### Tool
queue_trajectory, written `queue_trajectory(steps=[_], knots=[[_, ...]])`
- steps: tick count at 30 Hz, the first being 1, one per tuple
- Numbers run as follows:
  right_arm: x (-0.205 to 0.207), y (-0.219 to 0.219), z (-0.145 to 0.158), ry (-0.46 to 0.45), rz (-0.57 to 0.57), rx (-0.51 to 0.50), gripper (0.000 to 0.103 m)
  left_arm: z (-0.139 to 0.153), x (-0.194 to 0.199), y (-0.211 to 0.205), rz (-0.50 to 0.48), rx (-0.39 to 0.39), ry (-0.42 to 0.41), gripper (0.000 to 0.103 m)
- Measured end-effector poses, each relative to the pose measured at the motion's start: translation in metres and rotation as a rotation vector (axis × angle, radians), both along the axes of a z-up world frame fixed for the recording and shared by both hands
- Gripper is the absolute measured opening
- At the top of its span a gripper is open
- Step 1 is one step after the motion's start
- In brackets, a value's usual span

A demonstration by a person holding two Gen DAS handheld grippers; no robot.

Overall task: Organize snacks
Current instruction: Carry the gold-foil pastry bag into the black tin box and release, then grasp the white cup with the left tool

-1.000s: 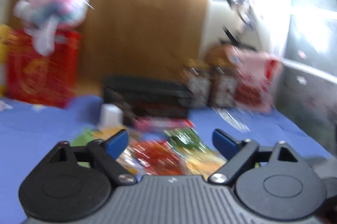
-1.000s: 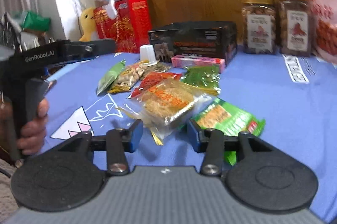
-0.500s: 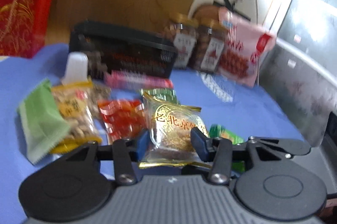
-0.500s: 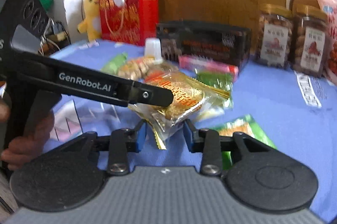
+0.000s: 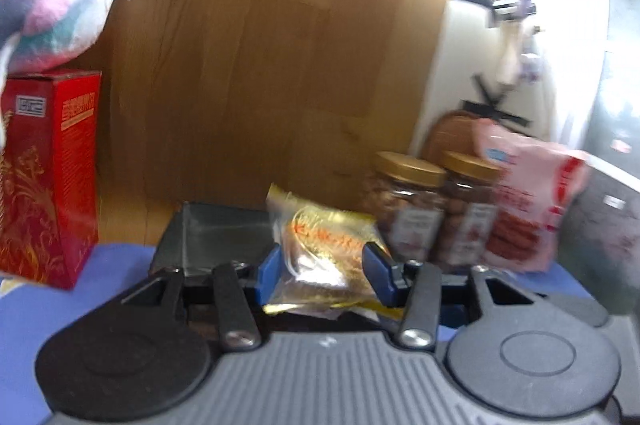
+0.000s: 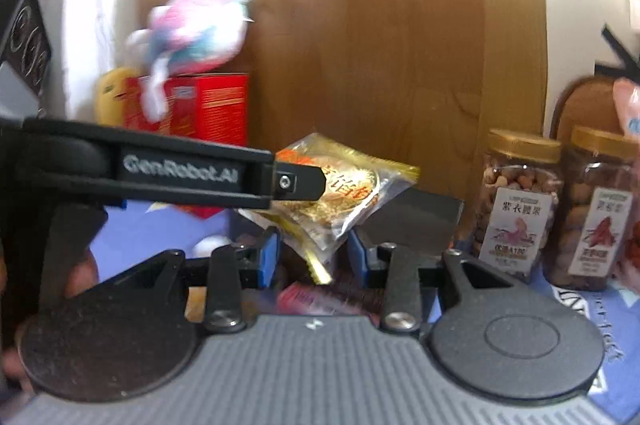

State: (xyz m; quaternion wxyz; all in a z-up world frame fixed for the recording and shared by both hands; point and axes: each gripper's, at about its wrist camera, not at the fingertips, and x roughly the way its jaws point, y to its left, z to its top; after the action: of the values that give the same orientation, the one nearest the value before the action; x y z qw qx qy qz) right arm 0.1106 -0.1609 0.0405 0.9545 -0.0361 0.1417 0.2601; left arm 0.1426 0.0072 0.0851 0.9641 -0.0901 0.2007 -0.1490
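A gold foil snack packet (image 5: pixel 332 237) hangs in the air over an open black box (image 5: pixel 216 229). My left gripper (image 5: pixel 325 273) has its blue pads on both sides of the packet and its jaws are opening slightly. In the right wrist view the same packet (image 6: pixel 352 185) is held from its lower corner by my right gripper (image 6: pixel 314 257), which is shut on it. One of the left gripper's fingers (image 6: pixel 296 181) reaches in from the left onto the packet. The black box (image 6: pixel 416 221) sits just behind it.
Two gold-lidded nut jars (image 6: pixel 520 201) and a pink bag (image 5: pixel 528 201) stand at the right. A red box (image 5: pixel 44 177) with a plush toy (image 5: pixel 60 21) on top stands at the left. A pink bar (image 6: pixel 308 299) lies on the blue cloth below. A wooden board backs everything.
Both grippers closed on the gold packet and lifted it off the snack pile, carrying it forward over the black box. The loose snacks on the cloth dropped out of view.
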Motion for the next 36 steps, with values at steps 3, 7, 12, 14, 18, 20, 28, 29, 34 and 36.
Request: queue_trajectory(steps=[3, 7, 12, 14, 18, 20, 28, 29, 34, 36], knots=[[0.009, -0.01, 0.001, 0.007, -0.058, 0.039, 0.042, -0.005, 0.016, 0.005, 0.06, -0.014, 0.04, 0.047], [-0.005, -0.043, -0.007, 0.044, -0.088, 0.135, 0.042, 0.001, -0.018, 0.031, 0.072, -0.121, -0.021, 0.047], [-0.002, -0.074, -0.031, 0.225, -0.142, 0.232, 0.042, -0.009, -0.062, 0.065, 0.086, -0.263, -0.003, 0.049], [-0.004, -0.077, -0.028, 0.234, -0.16, 0.26, 0.042, -0.018, -0.073, 0.08, 0.106, -0.275, 0.029, 0.049], [-0.016, -0.054, -0.021, 0.206, -0.081, 0.185, 0.042, -0.032, -0.089, 0.117, 0.197, -0.294, 0.068, 0.049], [-0.02, -0.036, -0.021, 0.2, -0.053, 0.128, 0.042, -0.038, -0.092, 0.13, 0.231, -0.314, 0.096, 0.049], [-0.016, 0.025, -0.015, 0.231, 0.126, 0.074, 0.043, -0.036, -0.073, 0.127, 0.188, -0.34, 0.109, 0.049], [-0.013, 0.036, -0.017, 0.226, 0.146, 0.051, 0.044, -0.039, -0.071, 0.128, 0.19, -0.353, 0.119, 0.049], [0.004, 0.073, -0.026, 0.228, 0.182, -0.015, 0.045, -0.047, -0.072, 0.134, 0.196, -0.368, 0.131, 0.049], [0.012, 0.081, -0.032, 0.231, 0.167, -0.03, 0.045, -0.048, -0.071, 0.135, 0.19, -0.365, 0.132, 0.049]])
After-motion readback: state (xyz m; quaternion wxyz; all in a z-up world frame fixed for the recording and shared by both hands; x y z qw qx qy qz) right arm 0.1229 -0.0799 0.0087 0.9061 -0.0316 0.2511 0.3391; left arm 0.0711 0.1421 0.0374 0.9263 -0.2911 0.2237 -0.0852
